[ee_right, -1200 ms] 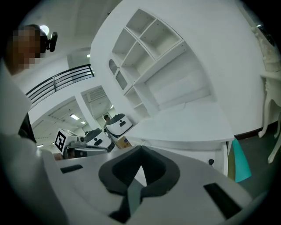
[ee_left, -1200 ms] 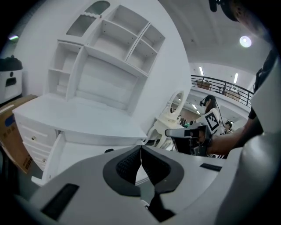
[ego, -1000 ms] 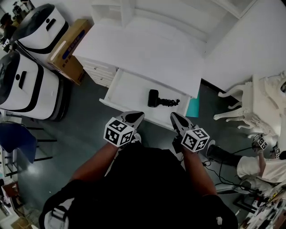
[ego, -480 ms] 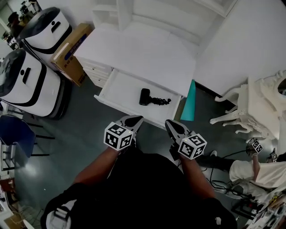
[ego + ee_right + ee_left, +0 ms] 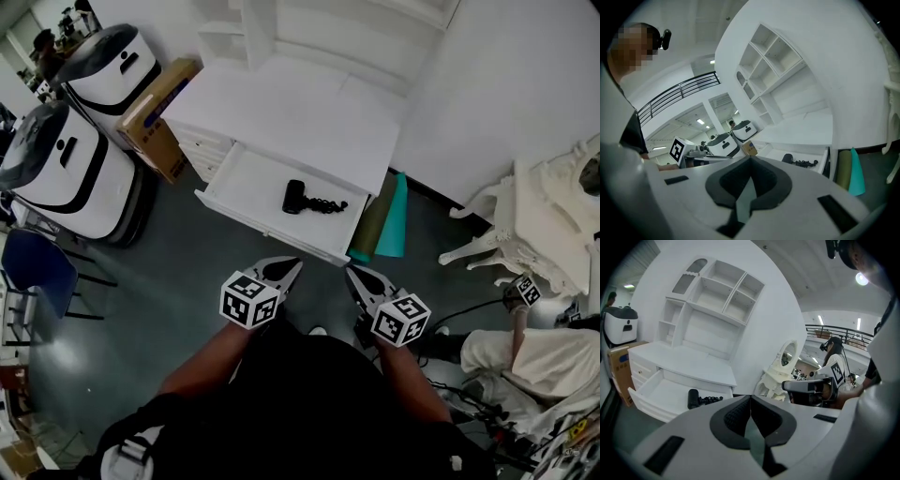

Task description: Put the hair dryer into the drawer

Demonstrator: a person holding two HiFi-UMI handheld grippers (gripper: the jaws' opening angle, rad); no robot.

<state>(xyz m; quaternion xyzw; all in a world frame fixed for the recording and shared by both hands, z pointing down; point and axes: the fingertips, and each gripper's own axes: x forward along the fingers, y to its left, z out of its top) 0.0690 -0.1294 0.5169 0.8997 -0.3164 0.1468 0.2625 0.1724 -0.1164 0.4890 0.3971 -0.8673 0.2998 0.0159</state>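
Fingers of the left gripper (image 5: pixel 289 268) are pressed together on nothing; those of the right gripper (image 5: pixel 356 276) likewise. Hair dryer (image 5: pixel 296 196) lies inside the open drawer (image 5: pixel 251 183), cord trailing right.

Risk: cord could catch under the tabletop (image 5: pixel 300 112) edge if the drawer is shut.

Room: white machines (image 5: pixel 66 173), cardboard box (image 5: pixel 155 103), grey floor (image 5: pixel 178 281), teal roll (image 5: pixel 392 217), ornate white furniture (image 5: pixel 544 211).

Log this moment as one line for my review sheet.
hair dryer: lying in open drawer | left gripper: shut, empty | right gripper: shut, empty
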